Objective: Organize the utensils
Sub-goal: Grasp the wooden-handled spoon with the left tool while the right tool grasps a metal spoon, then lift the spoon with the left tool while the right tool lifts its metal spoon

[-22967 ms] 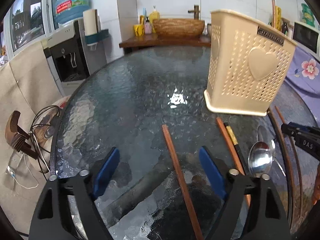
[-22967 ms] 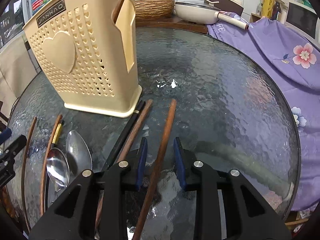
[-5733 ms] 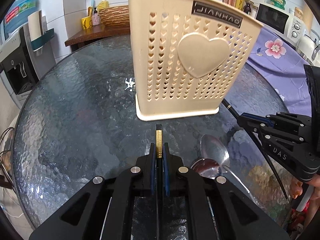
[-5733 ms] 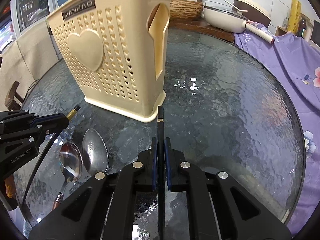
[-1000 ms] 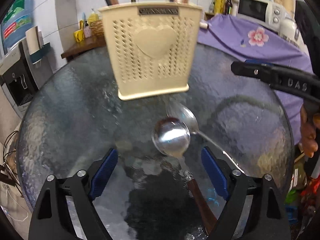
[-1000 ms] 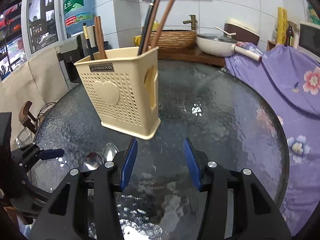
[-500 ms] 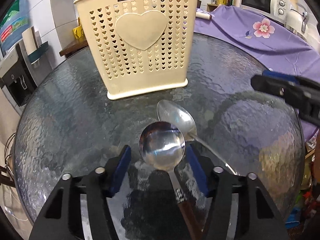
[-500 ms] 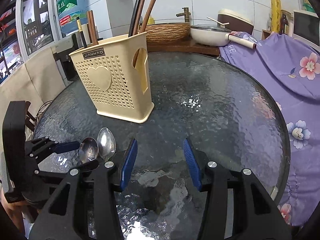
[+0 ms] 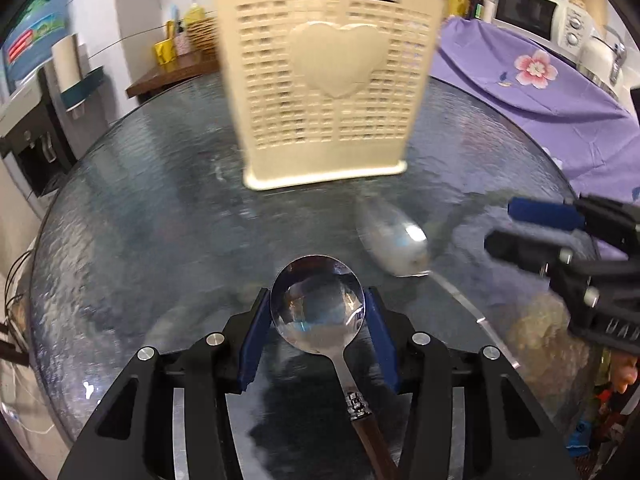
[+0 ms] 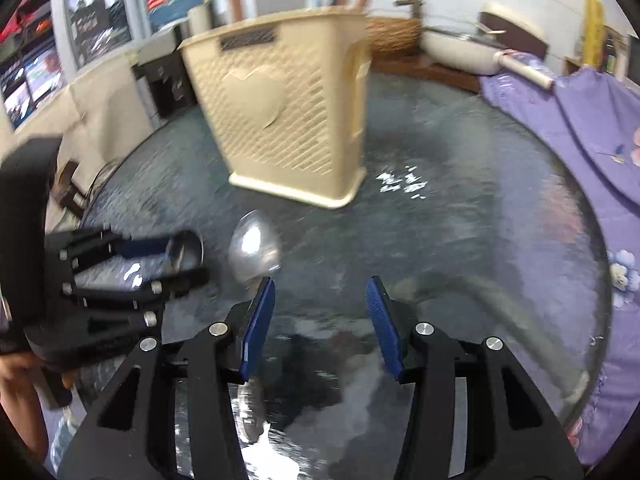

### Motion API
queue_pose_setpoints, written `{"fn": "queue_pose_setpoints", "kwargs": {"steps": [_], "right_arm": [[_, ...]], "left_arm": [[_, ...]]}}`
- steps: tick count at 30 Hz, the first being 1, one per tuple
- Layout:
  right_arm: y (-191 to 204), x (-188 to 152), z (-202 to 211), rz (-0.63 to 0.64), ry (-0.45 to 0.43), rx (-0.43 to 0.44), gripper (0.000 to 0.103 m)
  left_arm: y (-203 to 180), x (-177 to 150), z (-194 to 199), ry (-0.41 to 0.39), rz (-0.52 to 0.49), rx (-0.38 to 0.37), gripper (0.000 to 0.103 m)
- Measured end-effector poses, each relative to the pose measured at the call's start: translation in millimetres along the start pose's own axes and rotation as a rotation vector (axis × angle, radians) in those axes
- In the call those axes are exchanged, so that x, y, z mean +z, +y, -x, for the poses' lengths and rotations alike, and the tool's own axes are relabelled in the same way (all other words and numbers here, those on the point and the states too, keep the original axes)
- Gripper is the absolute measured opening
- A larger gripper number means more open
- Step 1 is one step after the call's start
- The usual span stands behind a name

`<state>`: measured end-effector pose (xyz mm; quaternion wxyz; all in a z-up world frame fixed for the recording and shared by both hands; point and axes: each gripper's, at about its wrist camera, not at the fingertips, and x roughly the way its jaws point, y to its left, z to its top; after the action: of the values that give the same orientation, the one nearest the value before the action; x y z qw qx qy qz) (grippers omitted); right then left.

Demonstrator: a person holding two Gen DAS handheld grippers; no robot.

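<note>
Left gripper (image 9: pixel 318 322): jaws closing around the bowl of a wood-handled spoon (image 9: pixel 318 304), near the glass table's (image 9: pixel 120 208) front edge. Second spoon (image 9: pixel 394 246): lying just right, before the cream basket (image 9: pixel 328 92). Right gripper (image 10: pixel 322 318): half-open, empty.

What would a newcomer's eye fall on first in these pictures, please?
Probably the round spoon, its bowl filling the closing left gripper at the table's near edge. Behind it stands the cream heart-fronted basket on the glass table; a second spoon lies nearby.
</note>
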<state>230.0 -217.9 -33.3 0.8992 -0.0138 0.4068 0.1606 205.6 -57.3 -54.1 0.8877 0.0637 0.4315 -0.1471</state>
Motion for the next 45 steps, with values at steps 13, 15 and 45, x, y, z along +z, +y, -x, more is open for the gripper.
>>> {"fn": "queue_pose_setpoints", "kwargs": {"steps": [13, 15, 45], "right_arm": [[47.5, 17.1, -46.8, 0.082, 0.105, 0.023, 0.049], [52.6, 21.2, -50.7, 0.094, 0.109, 0.016, 0.048], [29.1, 49.5, 29.5, 0.027, -0.137, 0.057, 0.038]], "left_arm": [[30.2, -4.6, 4.4, -0.006, 0.033, 0.018, 0.046], [33.1, -5.7, 4.8, -0.009, 0.033, 0.015, 0.046], [32.3, 23.1, 54.0, -0.197, 0.017, -0.010, 0.042]]}}
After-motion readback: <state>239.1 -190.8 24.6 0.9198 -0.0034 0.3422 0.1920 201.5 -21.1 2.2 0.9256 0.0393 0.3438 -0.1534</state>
